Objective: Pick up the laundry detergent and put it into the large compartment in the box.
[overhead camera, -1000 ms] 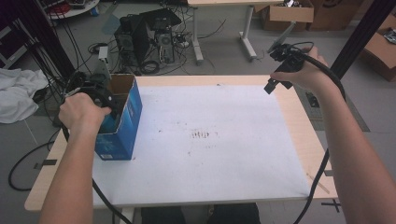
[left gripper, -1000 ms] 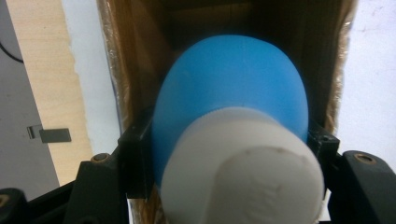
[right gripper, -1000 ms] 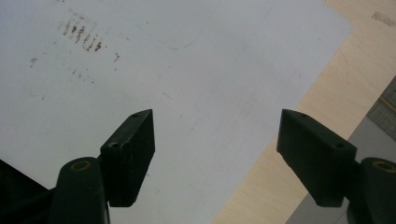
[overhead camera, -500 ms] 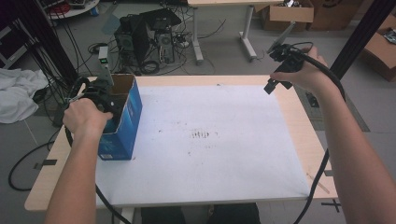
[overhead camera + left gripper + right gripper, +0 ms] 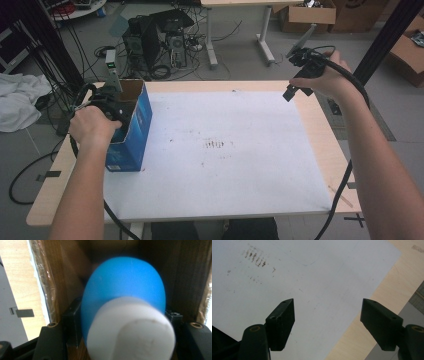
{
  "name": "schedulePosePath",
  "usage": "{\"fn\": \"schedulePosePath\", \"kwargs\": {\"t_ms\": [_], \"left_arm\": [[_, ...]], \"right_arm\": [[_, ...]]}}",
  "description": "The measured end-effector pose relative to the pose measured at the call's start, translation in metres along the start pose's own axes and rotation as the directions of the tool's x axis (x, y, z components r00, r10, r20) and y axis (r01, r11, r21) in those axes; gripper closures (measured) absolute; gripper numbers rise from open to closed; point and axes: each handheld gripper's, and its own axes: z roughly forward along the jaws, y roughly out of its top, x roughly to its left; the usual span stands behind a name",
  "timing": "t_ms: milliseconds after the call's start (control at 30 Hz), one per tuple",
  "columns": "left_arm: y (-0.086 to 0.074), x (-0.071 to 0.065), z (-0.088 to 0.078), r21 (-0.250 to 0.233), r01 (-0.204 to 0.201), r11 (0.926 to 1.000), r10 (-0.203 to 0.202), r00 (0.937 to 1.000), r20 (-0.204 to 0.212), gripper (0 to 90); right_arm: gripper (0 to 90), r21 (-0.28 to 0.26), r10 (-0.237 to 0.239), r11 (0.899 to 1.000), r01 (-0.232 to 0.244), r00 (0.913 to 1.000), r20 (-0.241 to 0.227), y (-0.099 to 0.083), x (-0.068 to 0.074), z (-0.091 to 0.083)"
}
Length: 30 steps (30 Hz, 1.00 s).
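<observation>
Beyond your light wooden table [image 5: 320, 145] with its white sheet cover [image 5: 225, 150] you see a grey floor [image 5: 240, 45], black computer towers [image 5: 157, 40] among tangled cables, brown cardboard boxes [image 5: 350, 15] at the far right, and a white cloth [image 5: 20, 107] on your left.

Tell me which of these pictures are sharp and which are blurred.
Left gripper view: the blue and white object between the jaws is soft and out of focus, too close to the lens. Right gripper view: the open right gripper and the white sheet are crisp. High view: evenly lit, the blue box fairly sharp.
</observation>
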Motion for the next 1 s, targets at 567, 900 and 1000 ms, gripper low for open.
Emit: {"fn": "schedulePosePath", "kwargs": {"t_ms": [567,900,1000], "left_arm": [[-0.005,-0.003,-0.024,-0.024,-0.009,0.9997,0.008,0.9999,-0.008,24.1],[-0.01,-0.014,-0.068,-0.077,-0.061,0.9951,0.058,0.9976,-0.037,18.6],[-0.013,-0.025,-0.08,-0.099,-0.106,0.9894,0.103,0.994,-0.039,16.1]], "right_arm": [[27.9,-0.011,0.004,1.0,-0.004,1.0,-0.005,-0.001,0.001,-0.004],[28.0,-0.016,0.001,1.0,-0.001,1.0,-0.01,-0.002,0.002,-0.004],[28.0,-0.014,-0.002,1.0,0.002,0.9999,-0.011,-0.001,0.002,-0.004]]}}
